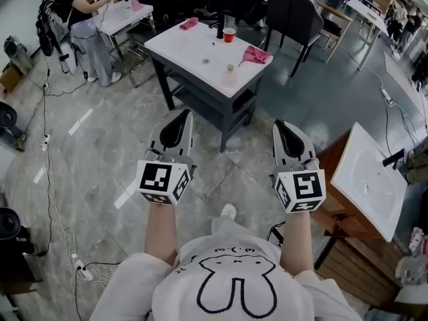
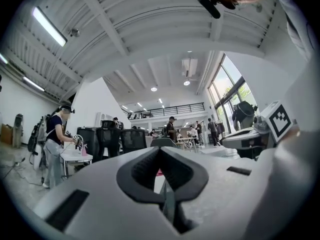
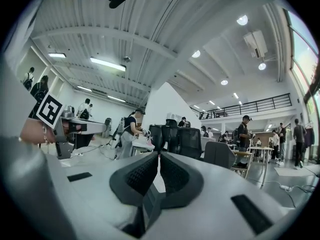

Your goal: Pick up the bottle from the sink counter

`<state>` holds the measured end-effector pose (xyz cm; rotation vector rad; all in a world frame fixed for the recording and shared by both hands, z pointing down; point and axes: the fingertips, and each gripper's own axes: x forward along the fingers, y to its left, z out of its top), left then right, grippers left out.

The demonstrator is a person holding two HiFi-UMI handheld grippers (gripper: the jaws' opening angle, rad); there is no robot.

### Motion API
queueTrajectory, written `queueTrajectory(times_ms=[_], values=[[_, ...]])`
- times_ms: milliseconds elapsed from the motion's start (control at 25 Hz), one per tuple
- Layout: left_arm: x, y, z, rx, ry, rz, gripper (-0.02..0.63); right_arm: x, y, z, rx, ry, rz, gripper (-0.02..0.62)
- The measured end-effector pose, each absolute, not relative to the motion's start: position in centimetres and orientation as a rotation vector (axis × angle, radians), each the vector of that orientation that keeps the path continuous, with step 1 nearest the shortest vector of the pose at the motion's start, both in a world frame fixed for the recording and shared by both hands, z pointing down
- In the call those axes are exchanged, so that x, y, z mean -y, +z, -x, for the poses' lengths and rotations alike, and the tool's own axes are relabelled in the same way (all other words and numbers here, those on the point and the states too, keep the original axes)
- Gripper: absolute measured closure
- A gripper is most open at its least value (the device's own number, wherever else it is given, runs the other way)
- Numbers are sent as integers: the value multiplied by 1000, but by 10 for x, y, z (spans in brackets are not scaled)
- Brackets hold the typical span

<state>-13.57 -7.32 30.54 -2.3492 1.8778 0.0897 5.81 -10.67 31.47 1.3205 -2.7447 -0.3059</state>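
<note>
In the head view my left gripper [image 1: 180,117] and right gripper [image 1: 280,125] are held side by side at waist height over the floor, both pointing forward. Each is shut with nothing between its jaws. The left gripper view has the left gripper [image 2: 159,152] closed tip to tip, and the right gripper view has the right gripper [image 3: 159,157] closed the same way. The white sink [image 1: 366,179] with a black faucet [image 1: 394,158] sits on a wooden counter to my right, apart from both grippers. I cannot make out a bottle on it; the frame's edge cuts off its far side.
A white table [image 1: 200,45] stands ahead with a red cup [image 1: 229,35], pink cloths [image 1: 255,55] and a pale bottle-like thing [image 1: 229,77]. A dark chair [image 1: 294,19] is behind it. A person [image 1: 80,12] works at another table at the far left. Cables run along the floor at the left.
</note>
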Motion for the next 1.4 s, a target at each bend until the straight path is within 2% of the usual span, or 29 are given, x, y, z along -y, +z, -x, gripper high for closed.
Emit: queueTrajectory(times_ms=[680, 720, 840, 880, 960, 1000, 1400], values=[[237, 320, 143, -1914, -5, 2373, 589, 261, 321, -50, 2747, -260, -1285, 558], [242, 321, 143, -1914, -2, 2380, 564, 265, 322, -49, 2747, -256, -1284, 558], [255, 327, 141, -1902, -12, 2408, 437, 275, 327, -45, 2745, -249, -1267, 558], [259, 329, 141, -1902, -13, 2410, 386, 278, 329, -44, 2744, -247, -1266, 558], [269, 333, 142, -1910, -14, 2409, 244, 284, 331, -42, 2744, -236, -1272, 558], [274, 335, 142, -1914, -22, 2414, 218, 287, 332, -41, 2744, -229, -1275, 558], [356, 367, 145, -1834, -142, 2529, 212, 346, 344, -32, 2690, -147, -1367, 558]])
